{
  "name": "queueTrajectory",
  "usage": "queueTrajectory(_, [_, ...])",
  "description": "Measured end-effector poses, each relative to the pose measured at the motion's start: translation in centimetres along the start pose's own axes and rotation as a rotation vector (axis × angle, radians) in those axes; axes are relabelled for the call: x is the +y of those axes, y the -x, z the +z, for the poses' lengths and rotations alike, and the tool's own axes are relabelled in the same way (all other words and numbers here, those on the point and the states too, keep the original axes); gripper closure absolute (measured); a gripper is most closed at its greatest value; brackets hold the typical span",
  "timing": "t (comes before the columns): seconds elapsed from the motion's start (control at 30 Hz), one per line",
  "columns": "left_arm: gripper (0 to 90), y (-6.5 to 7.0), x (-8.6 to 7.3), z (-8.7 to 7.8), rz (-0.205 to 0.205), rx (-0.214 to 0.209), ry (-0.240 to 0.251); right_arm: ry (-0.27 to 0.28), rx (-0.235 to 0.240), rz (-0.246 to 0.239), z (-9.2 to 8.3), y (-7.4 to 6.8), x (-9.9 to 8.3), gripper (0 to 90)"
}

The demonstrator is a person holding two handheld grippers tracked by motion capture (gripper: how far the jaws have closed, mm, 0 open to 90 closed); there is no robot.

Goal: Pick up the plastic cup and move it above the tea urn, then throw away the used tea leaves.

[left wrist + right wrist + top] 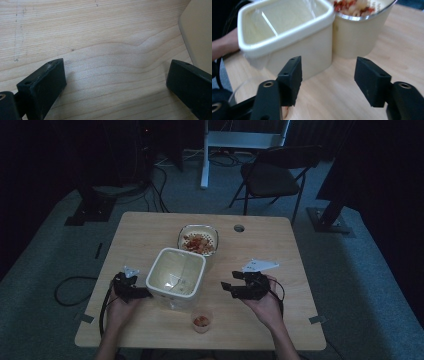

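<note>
At a wooden surface, we bracket the empty cream container with both tools — the left gripper hovers just beside its near wall, jaws wide and holding nothing, while the right gripper waits a little way off on the other side, jaws also spread wide and empty. Behind the container, touching it, stands a bowl heaped with reddish food; a small cup of the same sits near the front edge. By our reading the work has barely begun — nothing is gripped yet, and the container has still to be filled
</note>
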State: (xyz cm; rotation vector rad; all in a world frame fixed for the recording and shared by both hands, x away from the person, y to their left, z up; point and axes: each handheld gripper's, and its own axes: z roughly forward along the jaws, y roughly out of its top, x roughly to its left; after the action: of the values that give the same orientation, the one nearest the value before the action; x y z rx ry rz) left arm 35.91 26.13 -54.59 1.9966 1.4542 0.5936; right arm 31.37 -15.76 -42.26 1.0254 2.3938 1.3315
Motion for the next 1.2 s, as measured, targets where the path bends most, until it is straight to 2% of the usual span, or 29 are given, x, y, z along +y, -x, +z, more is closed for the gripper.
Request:
queueTrajectory(0.07, [3.1, 0.0, 0.0, 0.0, 0.000, 0.000, 0.000, -0.002, -0.003, 0.001, 0.0, -0.1, -0.3, 35.7])
queueTrajectory(0.1, [3.1, 0.0, 0.0, 0.0, 0.000, 0.000, 0.000, 0.005, 0.001, -0.001, -0.1, -0.6, -1.8, 28.6])
queueTrajectory(0.2, [3.2, 0.0, 0.0, 0.0, -0.001, 0.000, 0.000, 0.004, 0.009, -0.004, -0.1, -1.1, -2.7, 23.6])
queueTrajectory(0.3, [3.2, 0.0, 0.0, 0.0, -0.001, 0.001, 0.000, 0.008, 0.002, -0.034, 0.0, -2.1, -4.5, 14.0])
queueTrajectory(0.4, [3.2, 0.0, 0.0, 0.0, -0.001, 0.001, 0.000, 0.003, 0.019, -0.056, 0.3, -2.6, -5.2, 10.8])
queueTrajectory(0.43, [3.2, 0.0, 0.0, 0.0, -0.001, 0.001, 0.000, -0.004, 0.040, -0.082, 0.6, -3.2, -6.0, 10.7])
queueTrajectory(0.57, [3.2, 0.0, 0.0, 0.0, 0.000, 0.002, 0.000, 0.009, 0.064, -0.114, 0.9, -4.1, -6.9, 10.1])
queueTrajectory(0.7, [3.2, 0.0, 0.0, 0.0, 0.000, 0.003, -0.001, -0.008, 0.053, -0.163, 1.7, -5.1, -7.7, 9.9])
queueTrajectory(0.9, [3.2, 0.0, 0.0, 0.0, 0.001, 0.003, -0.002, 0.004, 0.140, -0.188, 2.8, -6.3, -8.8, 9.9])
queueTrajectory(1.0, [3.2, 0.0, 0.0, 0.0, 0.001, 0.003, -0.002, -0.004, 0.156, -0.207, 3.5, -7.1, -9.1, 9.9])
queueTrajectory(1.07, [3.2, 0.0, 0.0, 0.0, 0.001, 0.003, -0.002, 0.008, 0.189, -0.214, 4.4, -7.5, -9.1, 9.9])
queueTrajectory(1.2, [3.2, 0.0, 0.0, 0.0, 0.001, 0.003, -0.002, 0.011, 0.202, -0.225, 5.5, -7.7, -8.7, 10.0])
